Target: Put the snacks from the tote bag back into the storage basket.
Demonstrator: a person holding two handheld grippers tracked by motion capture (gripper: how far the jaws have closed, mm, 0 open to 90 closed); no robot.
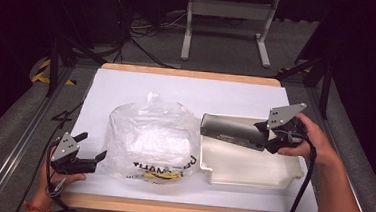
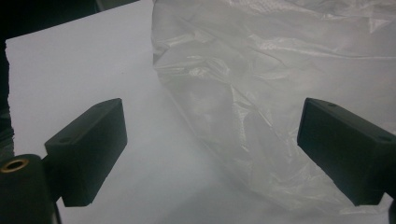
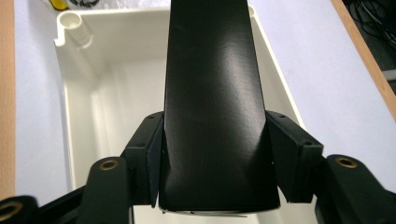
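Both forearms are bare. The left wrist wears a thin red band (image 1: 32, 207). Each hand carries a black gripper, left gripper (image 1: 90, 150) and right gripper (image 1: 266, 133), topped by a grey three-cornered plate with small holes. Black cables trail toward 6 o'clock. The blocky jaws show brass-ringed screw holes (in both gripper views).

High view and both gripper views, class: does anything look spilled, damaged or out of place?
Nothing spilled or broken. The right gripper clamps a dark box above the white tray; the crumpled plastic bag lies beside the open left gripper.
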